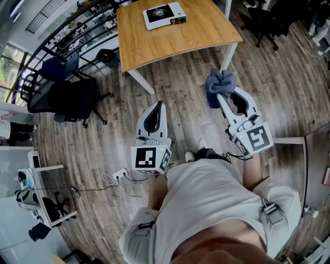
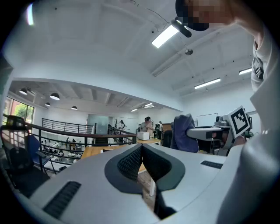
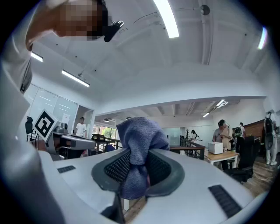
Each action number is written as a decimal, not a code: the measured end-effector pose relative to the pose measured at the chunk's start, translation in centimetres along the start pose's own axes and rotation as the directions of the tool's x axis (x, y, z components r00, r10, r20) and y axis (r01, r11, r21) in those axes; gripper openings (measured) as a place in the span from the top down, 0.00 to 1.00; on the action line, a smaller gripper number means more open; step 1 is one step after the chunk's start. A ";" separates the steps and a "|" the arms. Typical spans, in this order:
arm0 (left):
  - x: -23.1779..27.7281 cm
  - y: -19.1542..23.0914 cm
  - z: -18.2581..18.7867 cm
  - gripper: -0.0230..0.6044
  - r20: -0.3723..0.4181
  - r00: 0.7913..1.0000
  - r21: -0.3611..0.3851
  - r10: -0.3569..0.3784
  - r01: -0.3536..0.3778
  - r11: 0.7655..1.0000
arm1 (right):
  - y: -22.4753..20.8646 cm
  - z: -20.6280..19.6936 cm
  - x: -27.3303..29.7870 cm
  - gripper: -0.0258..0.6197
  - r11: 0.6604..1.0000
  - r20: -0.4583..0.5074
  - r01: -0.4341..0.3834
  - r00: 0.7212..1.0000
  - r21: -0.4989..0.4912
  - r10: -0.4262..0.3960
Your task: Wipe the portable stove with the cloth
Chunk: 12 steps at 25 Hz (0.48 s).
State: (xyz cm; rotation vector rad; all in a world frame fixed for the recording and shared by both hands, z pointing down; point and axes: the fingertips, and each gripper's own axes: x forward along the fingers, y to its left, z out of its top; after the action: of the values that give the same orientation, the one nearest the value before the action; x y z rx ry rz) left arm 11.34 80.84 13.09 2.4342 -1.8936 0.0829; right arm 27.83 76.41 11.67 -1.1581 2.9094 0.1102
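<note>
The portable stove (image 1: pixel 164 15), white with a black burner top, sits at the far end of a wooden table (image 1: pixel 201 36). It is well ahead of both grippers, which are held over the floor. My right gripper (image 1: pixel 223 97) is shut on a blue-grey cloth (image 1: pixel 219 82). In the right gripper view the cloth (image 3: pixel 140 140) bunches up out of the closed jaws, with the stove (image 3: pixel 215 148) small at the right. My left gripper (image 1: pixel 159 106) is shut with nothing in it, its tips meeting (image 2: pixel 141 147). The left gripper view shows the stove (image 2: pixel 143 136) far off and the cloth (image 2: pixel 181 133) to the right.
Black office chairs (image 1: pixel 67 98) stand at the left by a railing (image 1: pixel 77 26), and another chair (image 1: pixel 263 23) is past the table's right corner. A power strip with cables (image 1: pixel 119 175) lies on the wood floor. People stand in the distance (image 3: pixel 224 131).
</note>
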 end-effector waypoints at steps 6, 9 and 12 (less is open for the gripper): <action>2.0 -0.6 -0.3 0.93 -0.009 1.000 -0.001 0.004 -0.004 1.000 | -1.6 -0.9 0.5 0.79 0.999 -0.009 -0.013 1.000 0.032 0.013; 3.2 -0.8 -0.4 0.93 -0.014 1.000 0.002 0.011 -0.011 1.000 | -2.4 -1.1 1.1 0.79 0.999 -0.012 -0.026 1.000 0.020 0.027; 4.5 -1.0 -0.3 0.93 -0.021 0.999 0.006 0.028 -0.028 1.000 | -3.5 -1.2 1.9 0.79 0.999 -0.013 -0.046 0.999 0.013 0.046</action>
State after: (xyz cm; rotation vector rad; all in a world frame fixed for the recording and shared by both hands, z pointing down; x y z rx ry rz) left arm 13.45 76.75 13.76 2.4014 -1.9220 0.1150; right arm 28.89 72.50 12.54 -1.0949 2.9448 0.0835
